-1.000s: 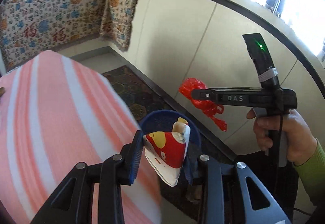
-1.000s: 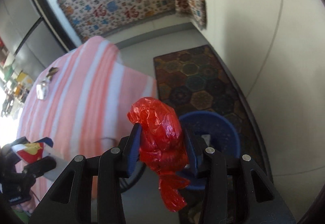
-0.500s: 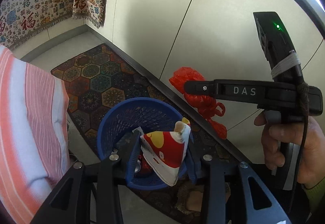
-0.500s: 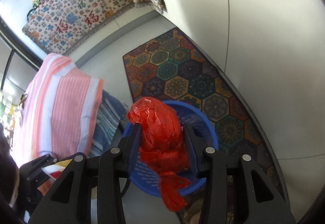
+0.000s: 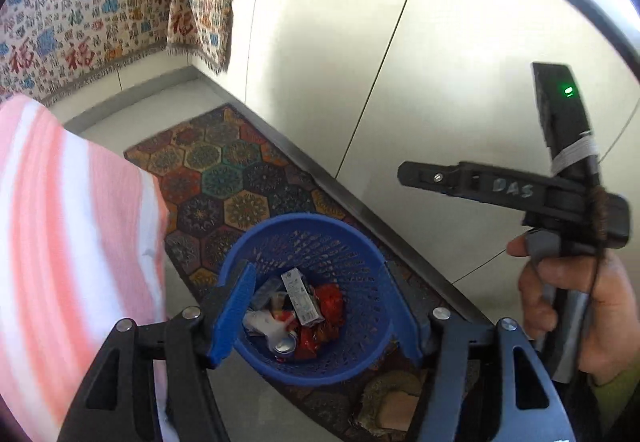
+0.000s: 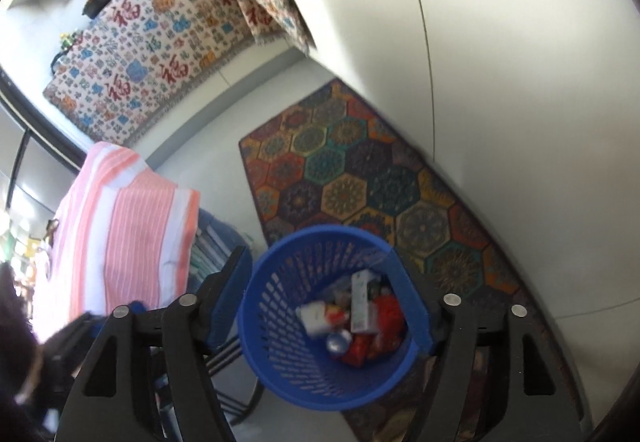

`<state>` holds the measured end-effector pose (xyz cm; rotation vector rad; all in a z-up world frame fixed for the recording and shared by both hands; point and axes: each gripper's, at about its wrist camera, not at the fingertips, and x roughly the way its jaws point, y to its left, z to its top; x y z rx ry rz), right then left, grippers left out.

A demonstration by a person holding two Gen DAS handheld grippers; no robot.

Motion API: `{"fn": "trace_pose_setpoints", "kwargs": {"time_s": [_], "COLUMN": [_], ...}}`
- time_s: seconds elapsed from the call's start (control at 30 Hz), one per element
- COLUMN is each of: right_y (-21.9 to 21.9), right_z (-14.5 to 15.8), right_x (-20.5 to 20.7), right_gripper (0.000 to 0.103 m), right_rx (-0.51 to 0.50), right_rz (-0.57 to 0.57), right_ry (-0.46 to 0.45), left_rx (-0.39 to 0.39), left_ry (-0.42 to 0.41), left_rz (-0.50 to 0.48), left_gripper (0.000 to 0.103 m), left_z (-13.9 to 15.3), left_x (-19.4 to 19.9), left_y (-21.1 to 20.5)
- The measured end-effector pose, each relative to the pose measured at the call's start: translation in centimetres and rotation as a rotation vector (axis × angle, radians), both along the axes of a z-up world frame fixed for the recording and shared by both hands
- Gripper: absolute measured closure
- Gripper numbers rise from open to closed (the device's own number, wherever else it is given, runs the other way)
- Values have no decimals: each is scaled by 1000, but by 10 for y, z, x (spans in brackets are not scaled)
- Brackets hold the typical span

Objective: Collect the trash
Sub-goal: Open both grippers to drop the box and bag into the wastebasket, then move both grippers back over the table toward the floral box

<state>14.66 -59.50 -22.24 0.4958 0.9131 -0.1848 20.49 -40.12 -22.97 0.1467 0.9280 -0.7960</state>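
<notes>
A blue perforated waste basket [image 5: 348,238] stands on the floor below both grippers; it also shows in the right wrist view [image 6: 276,290]. Inside lie a white carton [image 5: 302,296], a drinks can [image 5: 284,346], a red plastic bag [image 5: 332,298] and other wrappers; the same trash [image 6: 360,318] shows in the right wrist view. My left gripper [image 5: 320,310] is open and empty above the basket. My right gripper [image 6: 324,302] is open and empty above it too; it appears from the side in the left wrist view [image 5: 404,174], held by a hand.
A table with a pink and white striped cloth [image 5: 68,234] stands left of the basket. A patterned hexagon rug [image 6: 360,177] lies along the white cabinet wall [image 5: 400,53]. A printed cloth [image 6: 160,53] covers the far counter. A slipper [image 5: 392,402] lies near the basket.
Both grippers opened over the basket. The red and yellow wrapper left my left gripper and the red plastic bag left my right gripper; both now lie in the basket.
</notes>
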Motion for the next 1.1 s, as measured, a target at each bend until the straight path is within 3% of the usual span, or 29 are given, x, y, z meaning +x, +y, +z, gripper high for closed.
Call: {"fn": "trace_pose_setpoints", "kwargs": {"time_s": [0.13, 0.3, 0.47, 0.6, 0.73, 0.93, 1.03, 1.1], "right_y": [33, 112, 219, 307, 367, 423, 441, 453], "right_z": [24, 46, 63, 65, 60, 37, 26, 21], "right_x": [-5, -1, 6, 17, 39, 97, 124, 142], "right_gripper": [18, 16, 12, 11, 11, 11, 11, 7], "right_rx": [-147, -298, -274, -227, -194, -162, -147, -148], "right_rz": [42, 216, 440, 630, 746, 841, 875, 890], "right_ry": [-53, -109, -175, -165, -149, -108, -88, -90], "left_rx": [-7, 25, 121, 200, 279, 273, 229, 211], "left_ry": [-65, -84, -111, -122, -135, -78, -61, -62], "left_rz": [43, 192, 390, 524, 608, 706, 707, 707], "left_gripper": [36, 31, 31, 31, 31, 31, 19, 18], "left_z": [35, 53, 50, 43, 33, 16, 14, 17], "left_x": [-24, -40, -35, -19, 3, 29, 24, 22], "left_y": [43, 135, 239, 316, 376, 448, 462, 463]}}
